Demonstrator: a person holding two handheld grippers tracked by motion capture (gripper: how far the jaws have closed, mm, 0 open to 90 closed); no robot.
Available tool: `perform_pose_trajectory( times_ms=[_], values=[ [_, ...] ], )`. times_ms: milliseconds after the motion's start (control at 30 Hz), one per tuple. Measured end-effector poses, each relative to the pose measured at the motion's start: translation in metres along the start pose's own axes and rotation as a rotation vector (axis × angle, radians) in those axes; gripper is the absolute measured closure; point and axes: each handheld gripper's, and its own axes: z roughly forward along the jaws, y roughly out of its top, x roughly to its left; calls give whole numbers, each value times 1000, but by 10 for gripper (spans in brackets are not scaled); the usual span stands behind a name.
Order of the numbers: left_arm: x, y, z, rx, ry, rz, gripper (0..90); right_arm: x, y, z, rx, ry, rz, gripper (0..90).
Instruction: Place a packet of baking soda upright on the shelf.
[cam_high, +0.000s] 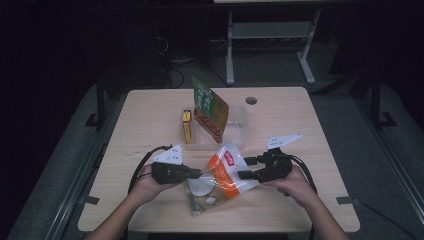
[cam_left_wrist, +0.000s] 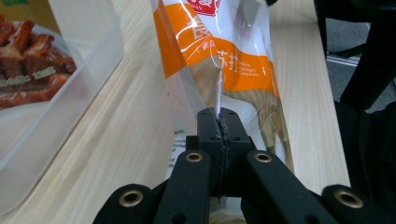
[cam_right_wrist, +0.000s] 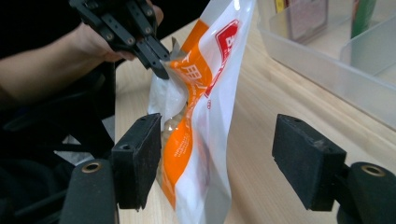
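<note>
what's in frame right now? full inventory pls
snack bag: 1, orange, white and clear, near table edge, pinched by left fingers
clear bin: 1, transparent, table centre
green pouch: 1, green and red, propped in the bin
yellow box: 1, upright, at bin's left end
table: 1, light wood
left gripper: 1, black, shut on the bag's edge
right gripper: 1, black, fingers open either side of the bag
hands: 2, at the near edge

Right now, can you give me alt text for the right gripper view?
An orange-and-white snack bag hangs between the open jaws of the right gripper, close to one pad. Behind it, the left gripper pinches the bag's edge, and a clear plastic bin sits on the wooden table.
</note>
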Motion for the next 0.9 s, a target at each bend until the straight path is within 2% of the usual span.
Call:
perform_pose_trajectory(
  times_ms=[67,267,467,567,600,767,900],
  values=[
    [-1,1,0,-1,-7,6,894,3,0,2,19,-11,-15,473],
    [-2,1,2,2,-28,22,894,1,0,4,40,43,0,619],
    [-4,1,5,1,-37,31,894,2,0,1,18,76,-11,818],
    [-3,1,5,-3,-39,32,894,2,0,1,23,102,-14,885],
    [-3,1,5,-2,-37,34,893,2,0,1,19,110,-32,891],
    [-2,1,6,-11,-43,34,892,6,1,0,17,133,-57,897],
    [0,0,6,-13,-39,34,885,7,1,-1,9,153,-53,900]
  ],
)
